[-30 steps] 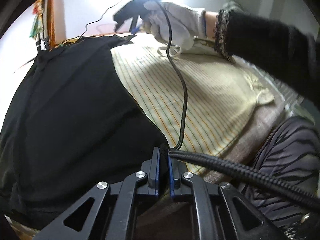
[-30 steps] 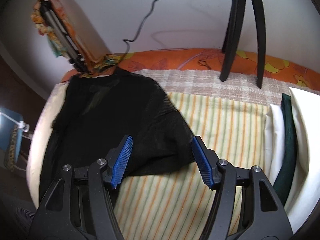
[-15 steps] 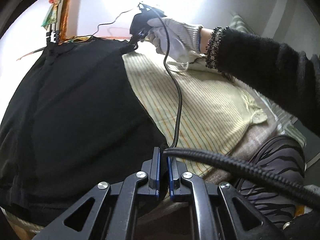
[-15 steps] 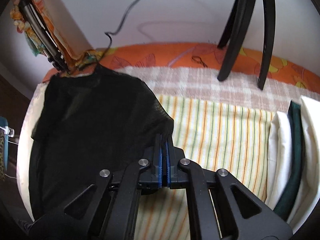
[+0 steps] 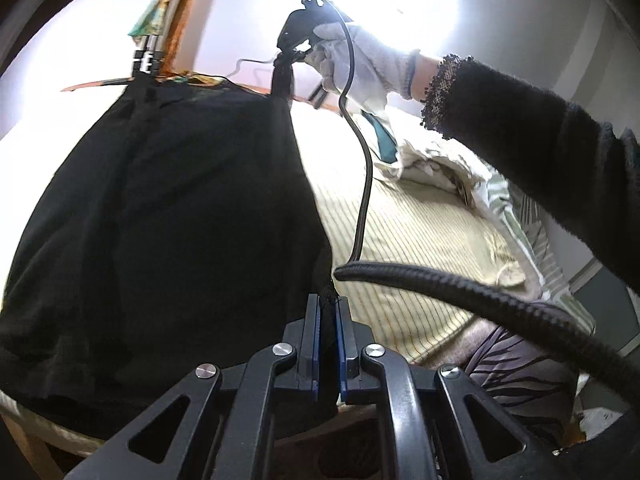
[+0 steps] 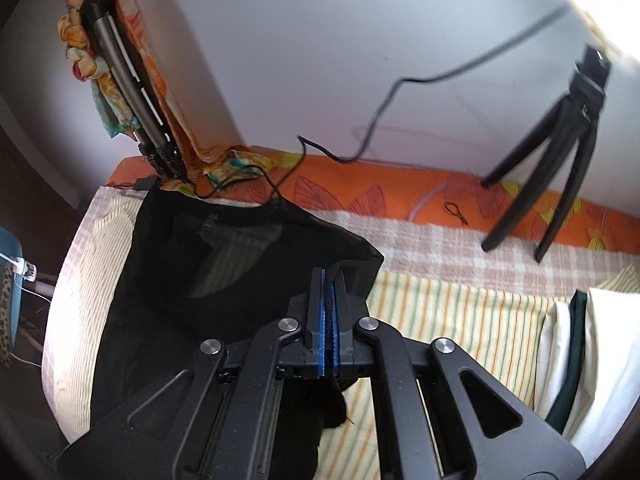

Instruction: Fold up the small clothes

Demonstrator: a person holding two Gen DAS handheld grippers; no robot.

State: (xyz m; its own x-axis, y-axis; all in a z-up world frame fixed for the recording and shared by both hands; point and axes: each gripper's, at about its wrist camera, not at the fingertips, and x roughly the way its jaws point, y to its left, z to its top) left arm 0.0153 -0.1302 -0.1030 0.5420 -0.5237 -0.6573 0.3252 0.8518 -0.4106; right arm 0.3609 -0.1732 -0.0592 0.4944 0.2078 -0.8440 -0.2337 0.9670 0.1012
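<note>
A thin black garment (image 5: 168, 208) lies spread on the striped bed sheet (image 5: 400, 248). My left gripper (image 5: 328, 312) is shut on its near corner. My right gripper (image 6: 329, 292) is shut on the far corner of the same garment (image 6: 224, 264) and holds that edge lifted off the bed. In the left wrist view the right gripper (image 5: 292, 54) shows at the top, held by a white-gloved hand (image 5: 360, 64), with the cloth hanging from it.
A black tripod (image 6: 560, 148) stands on the orange bedspread (image 6: 400, 192) at the back. A folded tripod with a colourful cloth (image 6: 120, 80) leans on the wall. Folded white and green clothes (image 6: 576, 360) lie at right. A braided cable (image 5: 460, 292) crosses the left view.
The right gripper closed on the garment's far corner and lifted it. The left gripper, shut on the near corner, has also risen, so the right edge of the cloth is off the sheet.
</note>
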